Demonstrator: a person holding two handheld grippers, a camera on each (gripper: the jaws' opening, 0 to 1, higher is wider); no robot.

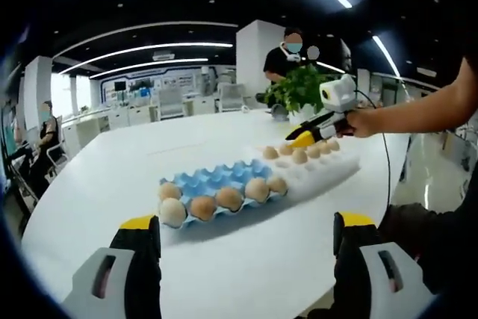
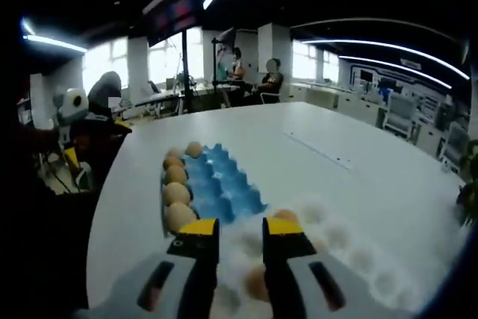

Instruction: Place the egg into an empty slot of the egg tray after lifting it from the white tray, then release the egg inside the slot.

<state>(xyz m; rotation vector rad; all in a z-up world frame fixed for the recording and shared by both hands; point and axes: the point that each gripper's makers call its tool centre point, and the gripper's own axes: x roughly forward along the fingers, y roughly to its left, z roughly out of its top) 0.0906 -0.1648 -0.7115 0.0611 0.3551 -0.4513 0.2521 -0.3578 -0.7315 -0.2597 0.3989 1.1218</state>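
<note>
Over the white tray, right tongs hover.

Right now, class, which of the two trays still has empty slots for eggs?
The blue tray: eggs fill just one edge row, and its other cups are bare. The white tray beside it holds the eggs under the right gripper.

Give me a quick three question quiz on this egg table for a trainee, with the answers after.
1. True or false: the blue egg tray is full.
2. The right gripper hangs over: A) the white tray, B) the blue egg tray, C) the potted plant.
3. Fill in: the left gripper has its jaws ____ and holds nothing.

Key: 1 false, many slots are bare. 2 A. 3 open.
</note>
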